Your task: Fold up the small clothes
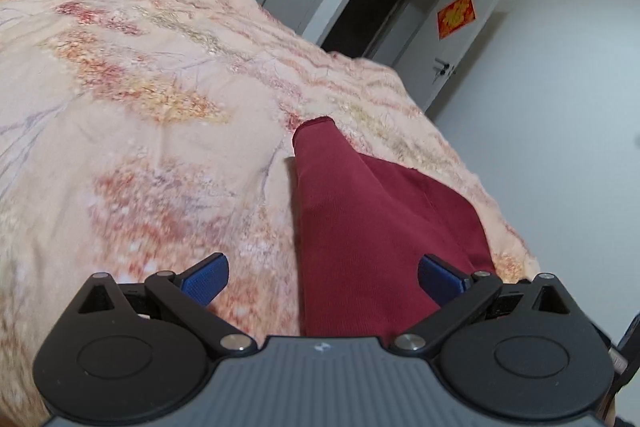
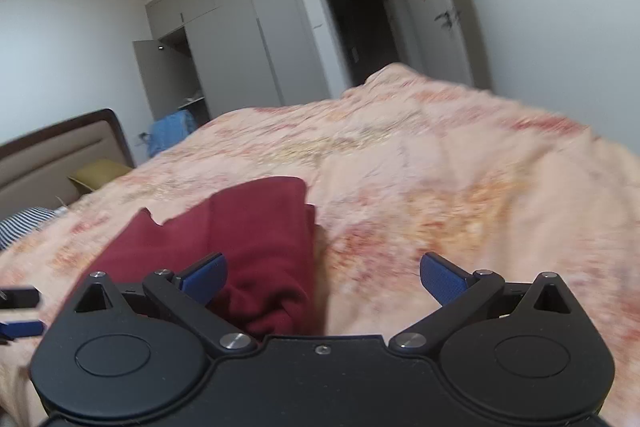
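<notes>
Bed (image 1: 140,87) with peach floral cover; grey wardrobe (image 2: 240,39) beyond. Dark red garment (image 1: 360,219), partly folded, lies under both hand-held grippers: left (image 1: 323,279) and right (image 2: 323,279) spread wide, gripping nothing.

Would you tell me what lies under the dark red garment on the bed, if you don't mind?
The dark red garment lies directly on the peach floral bedspread, which shows around it. Whatever the cloth covers, including its own folded-under layers, cannot be seen.

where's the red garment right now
The red garment lies on the floral bedspread, near its edge; low and right of centre in the left wrist view, low and left in the right wrist view.
</notes>
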Tool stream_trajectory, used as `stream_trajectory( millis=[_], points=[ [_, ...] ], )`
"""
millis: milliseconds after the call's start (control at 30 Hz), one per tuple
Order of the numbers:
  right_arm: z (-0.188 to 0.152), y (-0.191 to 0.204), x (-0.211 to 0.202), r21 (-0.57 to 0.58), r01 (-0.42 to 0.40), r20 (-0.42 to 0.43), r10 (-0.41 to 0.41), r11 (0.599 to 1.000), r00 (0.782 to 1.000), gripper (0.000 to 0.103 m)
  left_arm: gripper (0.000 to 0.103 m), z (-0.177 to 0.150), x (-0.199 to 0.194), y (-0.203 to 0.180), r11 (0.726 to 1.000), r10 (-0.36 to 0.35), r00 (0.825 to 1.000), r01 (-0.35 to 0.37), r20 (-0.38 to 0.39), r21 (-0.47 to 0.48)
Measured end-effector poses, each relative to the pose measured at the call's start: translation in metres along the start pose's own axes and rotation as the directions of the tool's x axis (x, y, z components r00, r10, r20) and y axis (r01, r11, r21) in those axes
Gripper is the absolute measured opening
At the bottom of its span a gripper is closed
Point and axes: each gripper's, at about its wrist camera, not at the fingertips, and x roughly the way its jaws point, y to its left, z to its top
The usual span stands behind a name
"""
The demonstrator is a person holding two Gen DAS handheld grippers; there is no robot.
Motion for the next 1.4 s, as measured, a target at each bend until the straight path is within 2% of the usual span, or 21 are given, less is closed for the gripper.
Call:
stream_trajectory(
  millis=[100, 333, 533, 633, 667, 700, 767, 833, 900, 933, 1000, 1033, 1100, 1200, 1300, 1400],
  points=[
    [0.010, -0.001, 0.025, 0.032, -0.083, -0.063, 0.085, 0.996, 0.994, 0.102, 0.103, 0.012, 0.018, -0.001, 0.999, 0.022, 0.999, -0.020, -0.039, 0.035],
    [0.008, 0.012, 0.077, 0.038, -0.172, -0.186, 0.176, 0.984, 0.966, 0.102, 0.103, 0.028, 0.065, -0.002, 0.995, 0.004, 0.986, 0.012, -0.167, 0.096],
    [0.001, 0.014, 0.080, 0.044, -0.176, -0.188, 0.181, 0.983, 0.965, 0.102, 0.103, 0.030, 0.080, -0.005, 0.990, -0.030, 0.980, 0.056, -0.197, 0.128],
    [0.002, 0.015, 0.081, 0.044, -0.179, -0.193, 0.184, 0.983, 0.964, 0.093, 0.103, 0.031, 0.084, -0.004, 0.988, -0.045, 0.977, 0.075, -0.208, 0.138],
    [0.002, 0.017, 0.081, 0.046, -0.185, -0.195, 0.190, 0.982, 0.962, 0.084, 0.103, 0.032, 0.085, -0.003, 0.987, -0.052, 0.976, 0.082, -0.211, 0.139],
    [0.002, 0.019, 0.081, 0.053, -0.193, -0.198, 0.200, 0.980, 0.960, 0.080, 0.103, 0.032, 0.086, -0.002, 0.986, -0.059, 0.975, 0.090, -0.215, 0.138],
    [0.002, 0.027, 0.082, 0.047, -0.181, -0.200, 0.187, 0.982, 0.962, 0.078, 0.102, 0.034, 0.087, 0.000, 0.985, -0.072, 0.973, 0.105, -0.221, 0.139],
    [0.003, 0.036, 0.081, 0.011, -0.161, -0.199, 0.160, 0.987, 0.967, 0.075, 0.098, 0.036, 0.086, 0.000, 0.984, -0.080, 0.974, 0.112, -0.214, 0.141],
    [0.005, 0.042, 0.079, -0.011, -0.153, -0.195, 0.148, 0.988, 0.970, 0.068, 0.081, 0.037, 0.086, 0.000, 0.981, -0.110, 0.970, 0.141, -0.215, 0.136],
    [0.006, 0.043, 0.079, -0.018, -0.152, -0.194, 0.146, 0.988, 0.970, 0.065, 0.077, 0.038, 0.086, -0.001, 0.979, -0.127, 0.968, 0.158, -0.217, 0.132],
    [0.008, 0.047, 0.078, -0.034, -0.151, -0.194, 0.142, 0.988, 0.971, 0.052, 0.069, 0.038, 0.086, -0.002, 0.977, -0.137, 0.967, 0.167, -0.214, 0.132],
    [0.009, 0.050, 0.077, -0.045, -0.149, -0.191, 0.138, 0.988, 0.972, 0.049, 0.065, 0.038, 0.085, -0.002, 0.976, -0.139, 0.968, 0.170, -0.211, 0.136],
    [0.011, 0.056, 0.075, -0.077, -0.147, -0.183, 0.131, 0.986, 0.974, 0.040, 0.051, 0.039, 0.083, 0.001, 0.975, -0.153, 0.968, 0.180, -0.199, 0.126],
    [0.015, 0.072, 0.070, -0.141, -0.142, -0.146, 0.121, 0.980, 0.982, 0.035, 0.038, 0.043, 0.080, 0.004, 0.975, -0.174, 0.967, 0.196, -0.185, 0.106],
    [0.017, 0.091, 0.065, -0.207, -0.142, -0.084, 0.127, 0.968, 0.988, 0.033, 0.033, 0.051, 0.071, 0.002, 0.971, -0.181, 0.970, 0.203, -0.163, 0.129],
    [0.021, 0.110, 0.065, -0.230, -0.179, -0.040, 0.175, 0.957, 0.984, 0.032, 0.032, 0.064, 0.061, 0.001, 0.968, -0.181, 0.975, 0.200, -0.131, 0.148]
  ],
)
